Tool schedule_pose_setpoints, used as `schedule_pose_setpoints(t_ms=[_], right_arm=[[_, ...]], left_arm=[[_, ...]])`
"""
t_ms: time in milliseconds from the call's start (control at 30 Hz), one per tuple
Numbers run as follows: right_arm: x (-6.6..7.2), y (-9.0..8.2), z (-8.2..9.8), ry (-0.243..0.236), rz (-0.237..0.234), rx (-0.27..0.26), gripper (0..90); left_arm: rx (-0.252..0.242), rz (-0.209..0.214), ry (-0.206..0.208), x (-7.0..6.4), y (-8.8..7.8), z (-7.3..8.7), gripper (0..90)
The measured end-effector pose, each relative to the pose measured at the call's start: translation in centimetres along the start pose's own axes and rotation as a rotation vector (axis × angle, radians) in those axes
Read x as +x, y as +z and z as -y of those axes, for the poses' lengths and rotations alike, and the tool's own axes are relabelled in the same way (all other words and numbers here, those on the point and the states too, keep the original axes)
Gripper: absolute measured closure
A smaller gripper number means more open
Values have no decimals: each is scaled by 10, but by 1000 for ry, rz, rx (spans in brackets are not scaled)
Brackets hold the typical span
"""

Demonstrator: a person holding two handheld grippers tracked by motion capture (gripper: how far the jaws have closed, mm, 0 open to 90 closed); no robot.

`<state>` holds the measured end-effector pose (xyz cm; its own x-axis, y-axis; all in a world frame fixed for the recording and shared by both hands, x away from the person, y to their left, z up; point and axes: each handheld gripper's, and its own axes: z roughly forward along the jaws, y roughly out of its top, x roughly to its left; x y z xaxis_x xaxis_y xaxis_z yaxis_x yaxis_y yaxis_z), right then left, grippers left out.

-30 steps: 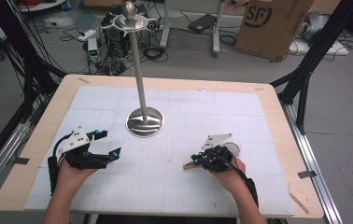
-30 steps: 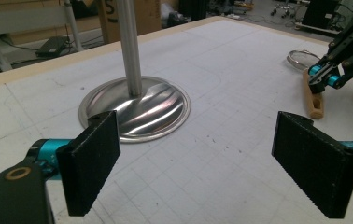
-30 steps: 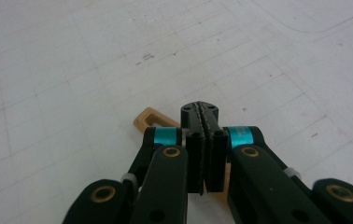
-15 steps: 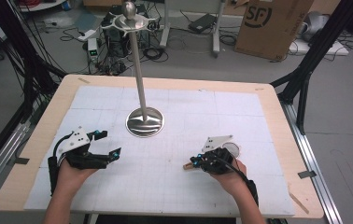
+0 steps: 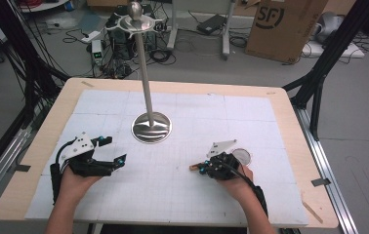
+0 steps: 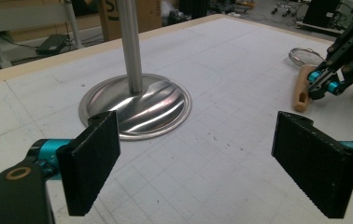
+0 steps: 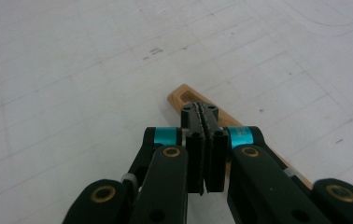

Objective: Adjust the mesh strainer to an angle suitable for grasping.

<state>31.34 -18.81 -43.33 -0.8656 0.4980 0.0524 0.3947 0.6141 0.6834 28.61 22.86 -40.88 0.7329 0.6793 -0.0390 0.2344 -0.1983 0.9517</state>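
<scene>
The light wooden handle of a small round wire strainer (image 5: 195, 167) lies flat on the tabletop's white gridded mat (image 5: 182, 195) near its right front, in the same place as a second ago, its mesh bowl beyond the right gripper (image 5: 203, 169). That gripper has barely shifted since then; its jaws are pressed together with nothing between them, their tips over the handle. The right gripper view shows the ribbed black pads meeting and the handle's rounded tan end just past them, where the high view gives a mere sliver of wood. The left gripper (image 5: 115, 152) rests unmoved at the left front, jaws wide apart and empty; its view frames the polished steel stand (image 6: 135, 105), a slim pole on a domed round base.
</scene>
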Motion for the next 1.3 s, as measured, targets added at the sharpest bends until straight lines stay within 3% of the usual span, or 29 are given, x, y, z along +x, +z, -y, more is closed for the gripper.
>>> schedule_pose_setpoints(t_ms=[200, 667, 833, 933, 1100, 1300], right_arm=[[-4, 6, -9, -9, 22, 16, 893], [-20, 16, -26, 21, 65, 26, 893], [-21, 2, -25, 39, 63, -28, 893], [-26, -13, -23, 57, 90, -53, 893], [-39, -28, -11, 88, 156, -49, 893], [-50, -35, 2, 131, 212, -45, 893]], left_arm=[[-3, 0, -4, 0, 0, 0, 160], [-1, -2, -5, 2, -1, 1, 160], [3, -1, -6, 2, 0, 2, 160], [4, 0, -4, 2, 0, 2, 160], [4, -1, -5, 2, 0, 2, 160], [6, -2, -6, 2, 0, 2, 160]])
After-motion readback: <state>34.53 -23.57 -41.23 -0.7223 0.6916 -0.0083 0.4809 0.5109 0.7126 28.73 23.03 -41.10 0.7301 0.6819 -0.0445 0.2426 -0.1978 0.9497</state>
